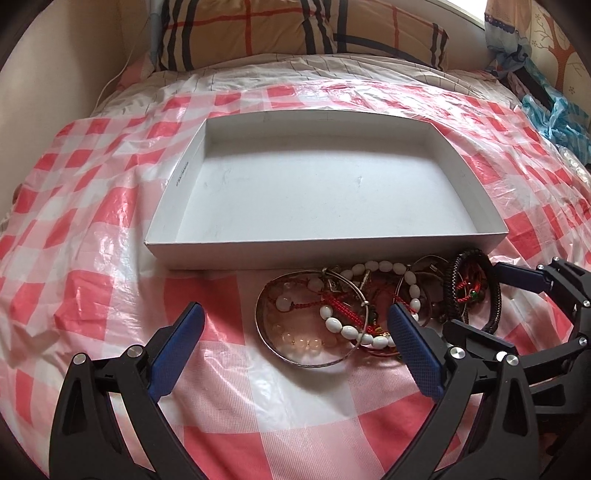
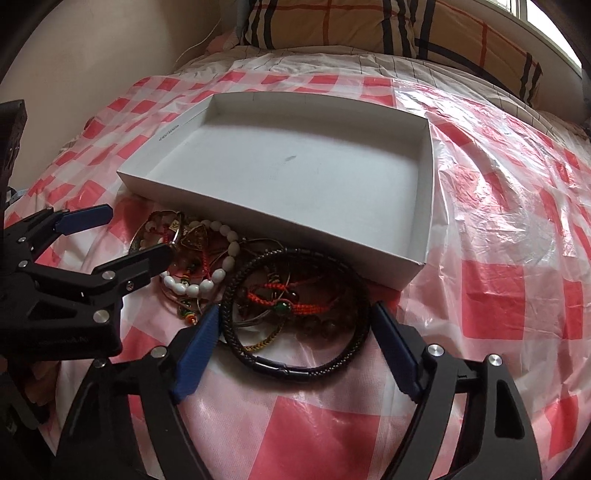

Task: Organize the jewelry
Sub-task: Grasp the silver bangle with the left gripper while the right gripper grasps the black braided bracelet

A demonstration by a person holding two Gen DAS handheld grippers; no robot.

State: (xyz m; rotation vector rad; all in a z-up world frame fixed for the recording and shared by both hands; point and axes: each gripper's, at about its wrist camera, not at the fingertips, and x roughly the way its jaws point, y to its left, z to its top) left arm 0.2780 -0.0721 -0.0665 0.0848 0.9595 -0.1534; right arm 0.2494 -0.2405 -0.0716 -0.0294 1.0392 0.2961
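Note:
A pile of jewelry lies in front of an empty white shallow box [image 1: 332, 251] [image 2: 258, 214]. It holds a silver bangle [image 1: 295, 360], a white bead bracelet [image 1: 354, 330] [image 2: 207, 282], a red cord [image 1: 343, 308] [image 2: 295, 306] and a black braided bracelet [image 1: 491, 295] [image 2: 295, 362]. My left gripper [image 1: 295, 321] is open, its fingers either side of the bangle and beads. My right gripper [image 2: 295, 321] is open around the black braided bracelet. Each gripper shows in the other's view: the right [image 1: 476, 295], the left [image 2: 136, 232].
Everything rests on a red and white checked plastic sheet [image 1: 92, 258] [image 2: 498, 277] spread over a bed. A plaid pillow [image 1: 295, 33] [image 2: 369, 26] lies at the far end. A wall stands on the left, and blue plastic [image 1: 554, 118] lies at the right edge.

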